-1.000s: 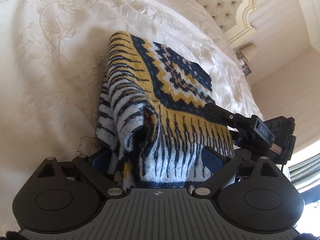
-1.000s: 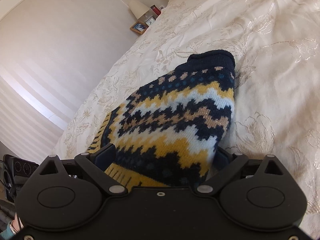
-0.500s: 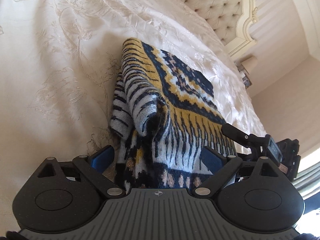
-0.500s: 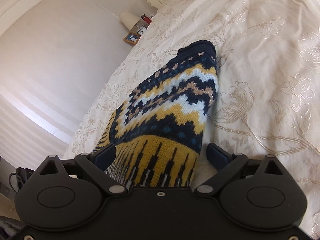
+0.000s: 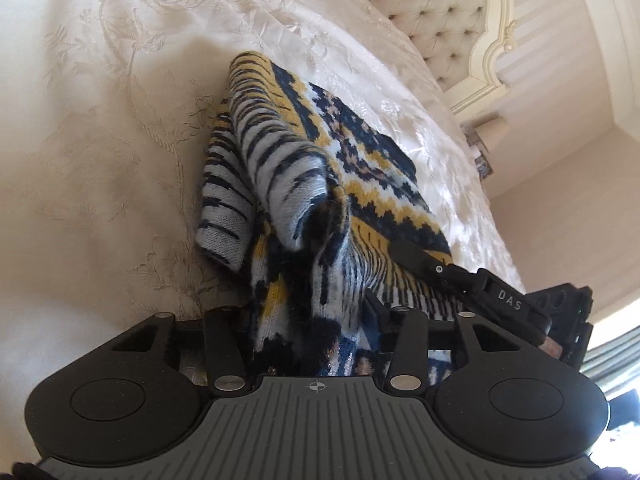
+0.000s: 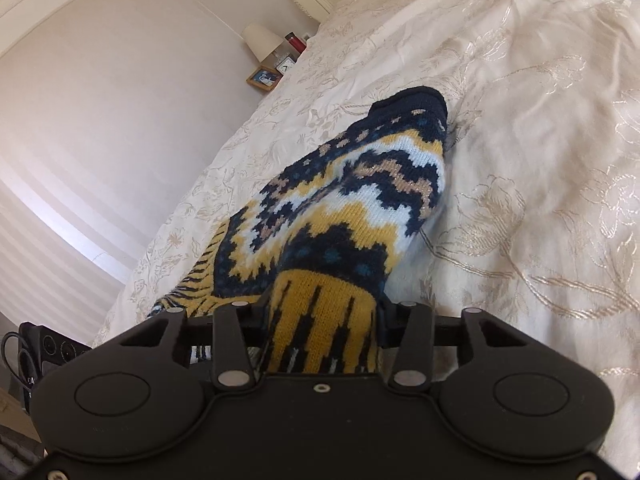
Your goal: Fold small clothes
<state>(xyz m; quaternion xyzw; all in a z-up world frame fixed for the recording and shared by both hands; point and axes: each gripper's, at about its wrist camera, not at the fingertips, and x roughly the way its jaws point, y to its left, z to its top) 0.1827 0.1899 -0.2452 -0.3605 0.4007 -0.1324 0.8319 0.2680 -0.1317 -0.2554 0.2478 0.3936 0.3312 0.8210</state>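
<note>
Knitted wool in navy, mustard and pale blue fills both wrist views: the small sweater (image 5: 320, 184) lies bunched on the cream embroidered bedspread (image 5: 100, 128), its near edge gathered between my fingers. My left hand-held gripper (image 5: 310, 320) is clenched on a thick wad of the striped hem, and my right hand-held gripper (image 6: 322, 320) is clamped on the yellow-and-black band, the navy collar end (image 6: 412, 106) resting far up the bed toward the headboard (image 5: 452, 12). To fold cleanly, I judge both grips should rise level and travel together, carrying the near edge over the far one, then lower flat before letting go. A loose striped flap (image 5: 224, 208) on the left could tuck under crookedly.
</note>
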